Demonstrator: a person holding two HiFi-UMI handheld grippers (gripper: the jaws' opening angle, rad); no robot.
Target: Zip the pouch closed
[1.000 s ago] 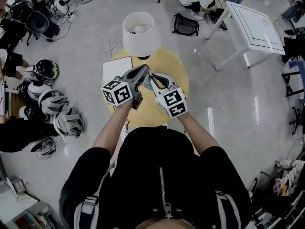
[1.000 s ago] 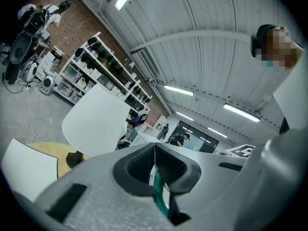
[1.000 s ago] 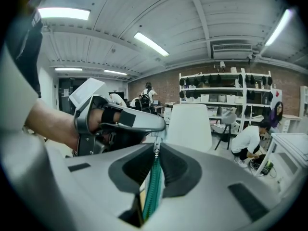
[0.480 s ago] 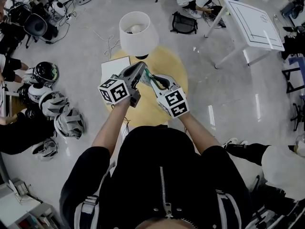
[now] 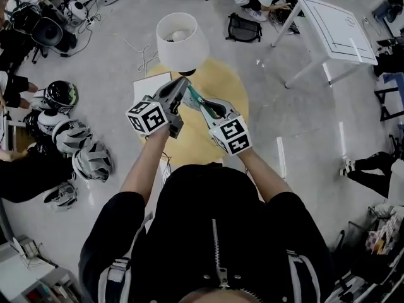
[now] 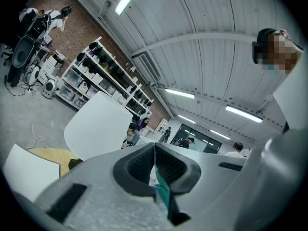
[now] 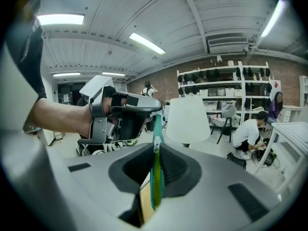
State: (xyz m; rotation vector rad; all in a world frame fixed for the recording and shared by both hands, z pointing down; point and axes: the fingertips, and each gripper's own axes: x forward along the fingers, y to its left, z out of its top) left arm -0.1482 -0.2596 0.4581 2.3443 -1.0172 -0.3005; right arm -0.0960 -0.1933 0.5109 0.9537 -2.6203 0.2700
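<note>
The teal pouch (image 5: 196, 100) is held in the air, stretched edge-on between the two grippers above a round yellow surface (image 5: 232, 92). The right gripper (image 7: 157, 146) is part-closed and clamped on it, at what looks like the zip slider (image 7: 155, 147). The left gripper (image 6: 155, 147) is pinched tight on the far end. For a clean run, the left should hold the zip taut while the right draws in line with the teeth. The pouch's long axis runs from one gripper to the other, diagonal in the head view.

The pouch (image 7: 156, 177) is teal, the lampshade (image 5: 182, 40) white, the round surface (image 5: 228, 86) yellow.
</note>
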